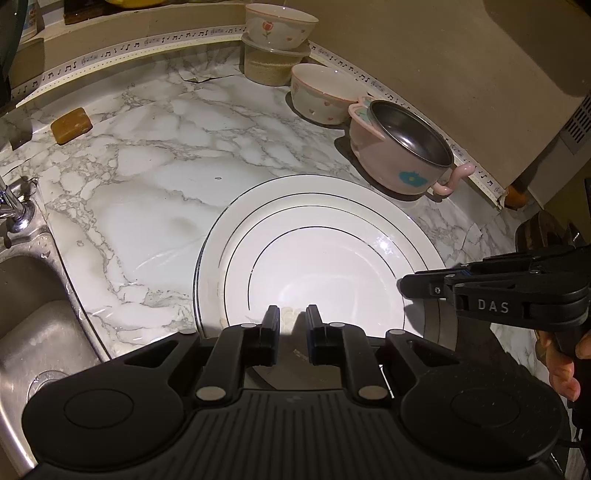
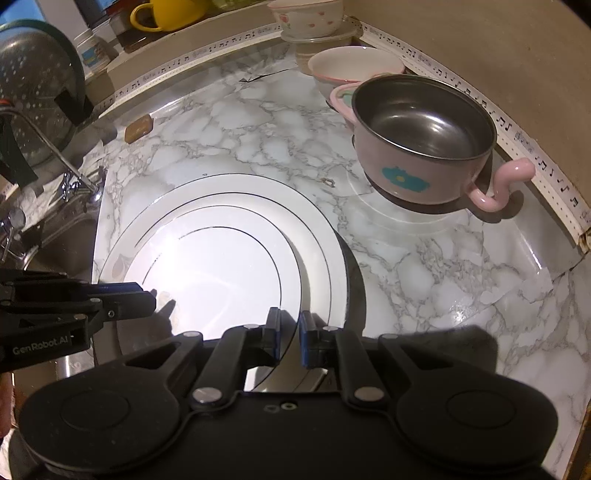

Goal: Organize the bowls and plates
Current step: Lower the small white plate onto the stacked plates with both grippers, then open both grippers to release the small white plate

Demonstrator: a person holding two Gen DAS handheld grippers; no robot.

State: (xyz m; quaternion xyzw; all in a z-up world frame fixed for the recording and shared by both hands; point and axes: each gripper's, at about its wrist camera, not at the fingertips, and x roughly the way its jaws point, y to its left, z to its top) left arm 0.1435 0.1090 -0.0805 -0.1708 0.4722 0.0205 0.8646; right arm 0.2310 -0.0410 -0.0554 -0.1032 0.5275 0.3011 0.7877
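A stack of white plates [image 1: 321,258] with thin dark rim lines lies on the marble counter; it also shows in the right wrist view [image 2: 221,251]. My left gripper [image 1: 292,332] sits over the stack's near edge, jaws a small gap apart with nothing between them. My right gripper [image 2: 287,336] sits at the stack's right edge, jaws narrowly apart, the plate rim seen through the gap. A pink bowl with a steel liner [image 1: 402,155] [image 2: 424,140] stands behind. A cream bowl with hearts [image 1: 325,92] [image 2: 351,70] stands further back.
A flowered bowl [image 1: 277,26] sits on a lidded plastic tub [image 1: 269,62] at the back wall. A steel sink [image 1: 33,325] and tap [image 1: 14,206] lie left. A brown soap bar [image 1: 71,124] lies on the counter. A colander [image 2: 33,92] and yellow mug [image 2: 170,13] stand far left.
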